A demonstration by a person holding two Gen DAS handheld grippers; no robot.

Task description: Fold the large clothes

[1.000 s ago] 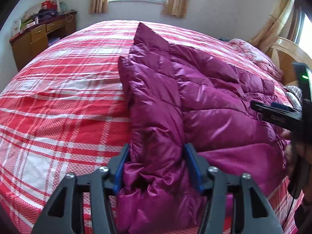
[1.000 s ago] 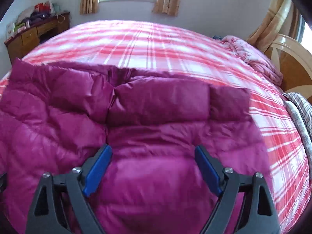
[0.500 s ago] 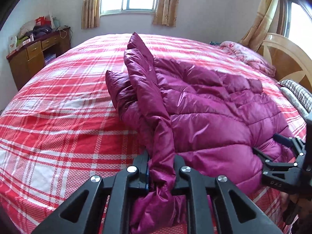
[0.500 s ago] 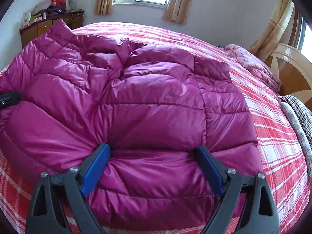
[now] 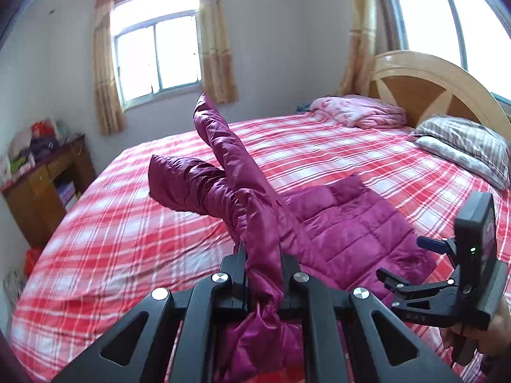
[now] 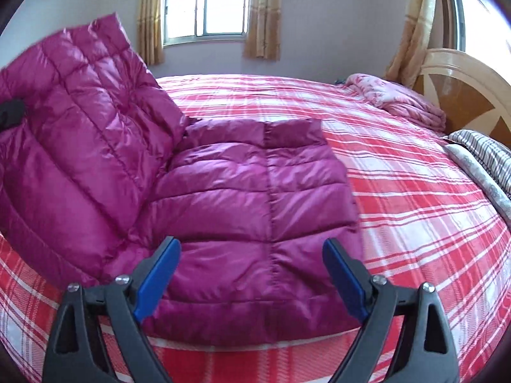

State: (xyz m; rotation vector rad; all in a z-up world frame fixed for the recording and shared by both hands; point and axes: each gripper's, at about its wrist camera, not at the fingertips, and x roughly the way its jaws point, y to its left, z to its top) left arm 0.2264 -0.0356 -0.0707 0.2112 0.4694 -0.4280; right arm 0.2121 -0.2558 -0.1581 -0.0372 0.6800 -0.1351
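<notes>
A magenta quilted down jacket lies on the red plaid bed. My left gripper is shut on the jacket's left edge and holds that side up off the bed, so it stands as a raised flap in the right wrist view. My right gripper is open and empty, its blue pads hovering over the jacket's near hem. It also shows at the right of the left wrist view.
A pink blanket and striped pillows lie by the wooden headboard. A wooden cabinet stands left of the bed. Windows with curtains are on the far wall.
My left gripper closed on the jacket's left edge and lifted it high. The right gripper stayed open and drew back toward the near hem.
</notes>
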